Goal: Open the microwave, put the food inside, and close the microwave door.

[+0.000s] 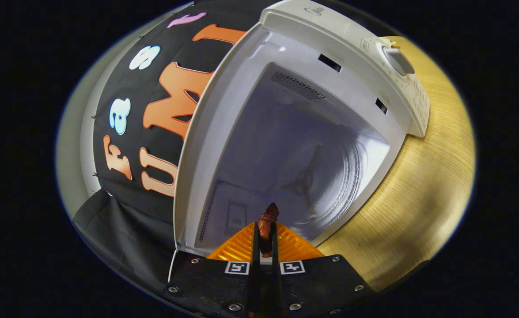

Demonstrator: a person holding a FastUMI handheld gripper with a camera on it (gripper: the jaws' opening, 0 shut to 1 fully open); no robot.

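One gripper (266, 236), its two fingers (281, 247) pinched on one brown food piece (268, 225), faces one open microwave (330, 57) on the bench (422, 190).

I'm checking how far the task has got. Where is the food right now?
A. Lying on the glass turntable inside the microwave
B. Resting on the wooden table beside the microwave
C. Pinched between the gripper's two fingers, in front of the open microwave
C: the brown piece of food sits clamped between the gripper fingers, just short of the open microwave cavity.
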